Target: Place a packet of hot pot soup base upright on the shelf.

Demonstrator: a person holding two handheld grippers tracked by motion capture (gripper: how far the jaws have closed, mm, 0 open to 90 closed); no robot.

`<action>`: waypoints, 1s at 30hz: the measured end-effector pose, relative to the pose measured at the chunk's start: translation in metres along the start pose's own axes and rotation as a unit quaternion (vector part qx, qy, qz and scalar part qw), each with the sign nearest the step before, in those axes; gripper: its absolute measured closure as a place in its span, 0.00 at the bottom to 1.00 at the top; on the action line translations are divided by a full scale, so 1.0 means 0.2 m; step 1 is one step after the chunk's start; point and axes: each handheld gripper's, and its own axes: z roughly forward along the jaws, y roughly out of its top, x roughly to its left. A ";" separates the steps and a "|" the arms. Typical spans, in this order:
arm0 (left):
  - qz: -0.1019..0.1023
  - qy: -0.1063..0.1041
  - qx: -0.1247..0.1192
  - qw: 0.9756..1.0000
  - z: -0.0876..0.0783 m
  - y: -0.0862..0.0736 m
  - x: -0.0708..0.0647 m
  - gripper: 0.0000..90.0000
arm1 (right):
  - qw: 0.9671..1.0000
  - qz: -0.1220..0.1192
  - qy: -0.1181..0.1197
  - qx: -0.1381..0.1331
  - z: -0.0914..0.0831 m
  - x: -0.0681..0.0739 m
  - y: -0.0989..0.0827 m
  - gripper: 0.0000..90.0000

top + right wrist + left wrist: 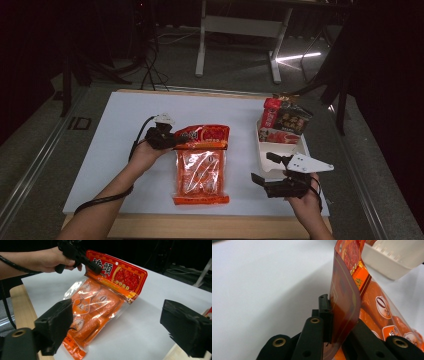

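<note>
An orange and red snack pouch lies in the middle of the white table, its red header card bent upward. My left gripper is shut on the left corner of that header; in the left gripper view the card stands pinched between the black jaws. In the right gripper view the pouch shows with the other hand gripping its top corner. My right gripper hovers open near the front right of the table, its jaws wide apart and holding nothing, right of the pouch.
A white tray stands at the right of the table, with red and dark snack packets leaning in its far end. Its rim appears beyond the pouch in the left gripper view. The table's wooden front edge lies near my forearms.
</note>
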 end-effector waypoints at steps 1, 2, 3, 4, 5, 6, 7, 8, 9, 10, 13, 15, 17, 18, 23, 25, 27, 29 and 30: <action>0.002 0.000 -0.002 1.000 -0.01 0.01 -0.01 1.00 | 1.000 -0.006 -0.007 -0.002 0.00 0.00 0.00 0.14; 0.005 -0.002 -0.002 1.000 -0.02 0.02 -0.02 1.00 | 1.000 -0.010 -0.012 -0.003 0.00 0.00 0.00 0.14; 0.008 -0.002 -0.003 1.000 -0.03 0.02 -0.03 1.00 | 1.000 -0.011 -0.015 -0.003 -0.01 0.00 0.01 0.15; 0.010 -0.002 -0.003 1.000 -0.03 0.03 -0.04 1.00 | 1.000 -0.014 -0.016 -0.003 -0.01 -0.01 0.01 0.16; 0.010 -0.005 -0.003 1.000 -0.04 0.04 -0.04 1.00 | 1.000 -0.018 -0.017 0.001 -0.01 -0.01 0.02 0.16; 0.013 -0.006 -0.003 1.000 -0.05 0.04 -0.05 1.00 | 1.000 -0.023 -0.017 0.004 -0.01 -0.01 0.02 0.17; 0.016 -0.007 -0.003 1.000 -0.06 0.05 -0.06 1.00 | 0.999 -0.029 -0.016 0.007 0.00 -0.01 0.03 0.18; 0.018 -0.010 -0.005 1.000 -0.07 0.05 -0.07 1.00 | 0.999 -0.035 -0.014 0.008 0.00 -0.02 0.03 0.18; 0.021 -0.011 -0.006 1.000 -0.08 0.06 -0.08 1.00 | 0.999 -0.035 -0.013 0.007 0.00 -0.02 0.04 0.18; 0.022 -0.012 -0.008 1.000 -0.08 0.06 -0.09 1.00 | 0.999 -0.033 -0.011 0.009 0.00 -0.02 0.05 0.18; 0.027 -0.018 -0.014 0.999 -0.10 0.08 -0.11 1.00 | 1.000 -0.023 -0.006 -0.001 -0.01 -0.02 0.06 0.15; 0.035 -0.020 -0.017 0.999 -0.12 0.09 -0.13 1.00 | 1.000 -0.003 0.000 0.000 -0.01 -0.02 0.07 0.16; 0.042 -0.025 -0.021 0.999 -0.13 0.10 -0.15 1.00 | 1.000 0.008 -0.003 0.014 -0.01 -0.02 0.07 0.17; 0.046 -0.026 -0.021 0.998 -0.13 0.10 -0.16 1.00 | 1.000 0.001 -0.015 0.020 -0.01 -0.02 0.07 0.16; 0.062 -0.031 -0.035 0.997 -0.17 0.11 -0.22 1.00 | 1.000 -0.003 -0.003 0.020 0.01 -0.01 0.09 0.12; 0.069 -0.034 -0.042 0.996 -0.18 0.11 -0.24 1.00 | 1.000 -0.006 -0.002 0.025 0.03 0.00 0.09 0.12; 0.071 -0.038 -0.047 0.996 -0.20 0.11 -0.26 1.00 | 1.000 -0.004 0.002 0.029 0.06 0.00 0.09 0.12; 0.075 -0.042 -0.050 0.995 -0.21 0.11 -0.27 1.00 | 1.000 0.000 0.005 0.026 0.08 -0.01 0.09 0.13; 0.074 -0.046 -0.052 0.995 -0.22 0.11 -0.28 1.00 | 1.000 0.003 0.006 0.024 0.09 -0.01 0.09 0.13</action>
